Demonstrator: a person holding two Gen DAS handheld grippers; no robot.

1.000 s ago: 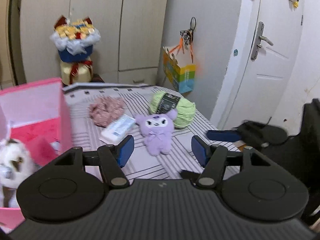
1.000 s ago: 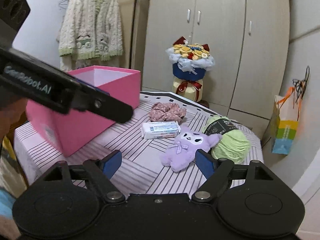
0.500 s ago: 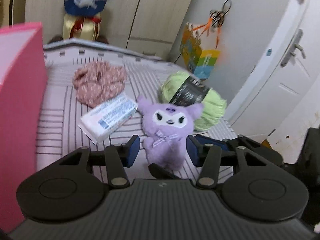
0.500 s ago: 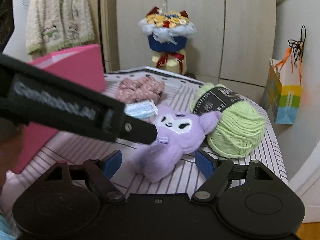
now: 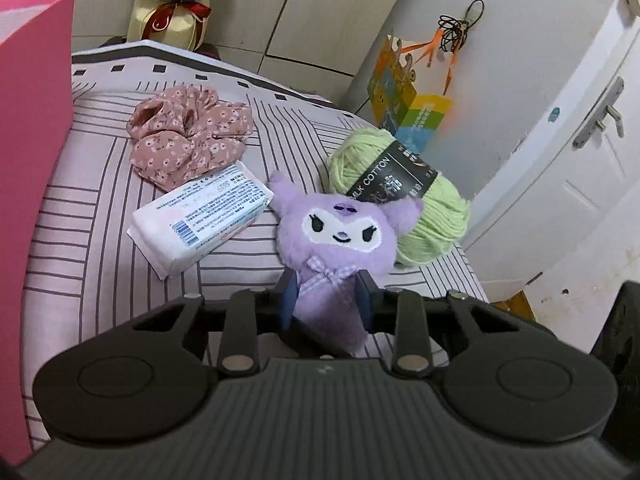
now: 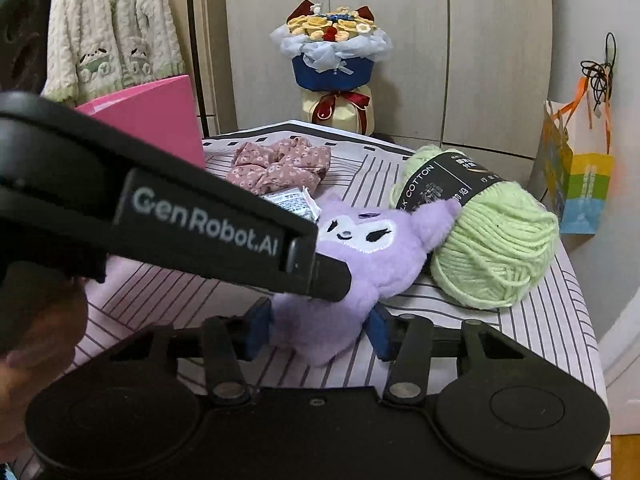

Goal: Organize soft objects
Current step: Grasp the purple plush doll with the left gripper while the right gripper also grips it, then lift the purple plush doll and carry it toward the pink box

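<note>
A purple plush toy point(image 5: 340, 240) lies on the striped table, also in the right wrist view point(image 6: 360, 256). My left gripper point(image 5: 327, 300) is shut on the plush's lower body, its blue pads pressing both sides. My right gripper point(image 6: 318, 334) is open, its pads on either side of the plush's bottom end. The left gripper's black arm point(image 6: 224, 232) crosses the right wrist view. Beside the plush are a green yarn ball point(image 5: 404, 200), a tissue pack point(image 5: 200, 216) and a pink floral scrunchie point(image 5: 188, 140). The pink box point(image 5: 28, 160) stands at the left.
A bouquet point(image 6: 332, 64) stands behind the table by the cupboards. A colourful paper bag point(image 5: 408, 108) hangs at the wall on the right, near a white door point(image 5: 580, 120). The table's right edge runs just past the yarn.
Both grippers have moved forward to the purple plush. The left gripper's jaws have closed on its body. The right gripper's jaws have narrowed around its bottom end.
</note>
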